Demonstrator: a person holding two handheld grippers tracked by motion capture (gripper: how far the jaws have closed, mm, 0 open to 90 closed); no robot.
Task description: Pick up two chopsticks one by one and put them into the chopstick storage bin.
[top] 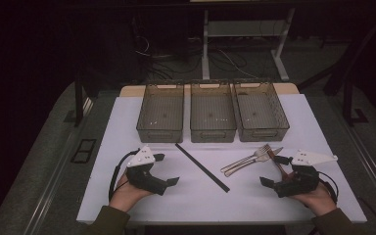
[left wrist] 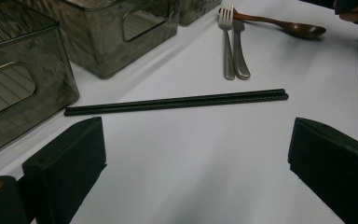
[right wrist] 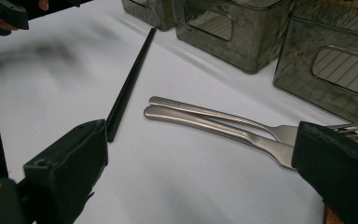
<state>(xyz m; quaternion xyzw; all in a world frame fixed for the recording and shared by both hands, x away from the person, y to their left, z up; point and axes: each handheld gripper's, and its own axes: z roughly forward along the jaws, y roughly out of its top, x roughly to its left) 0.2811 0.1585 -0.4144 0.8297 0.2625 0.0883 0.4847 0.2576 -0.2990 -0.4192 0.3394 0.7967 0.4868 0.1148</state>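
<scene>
Resting low on the white table, the left gripper and right gripper both stand with jaws spread wide, gripping nothing. Black chopsticks lie together between the two grippers, touching neither. A fork and knife lie side by side just beside the right gripper, a wooden spoon next to them, and three smoky bins stand in a row behind.

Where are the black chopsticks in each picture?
High view: chopsticks lie slanted at the table's middle, in front of the bins.
Left gripper view: chopsticks lie crosswise beyond the open jaws.
Right gripper view: chopsticks run away at upper left.
Shared landmark: the fork beside them.
</scene>
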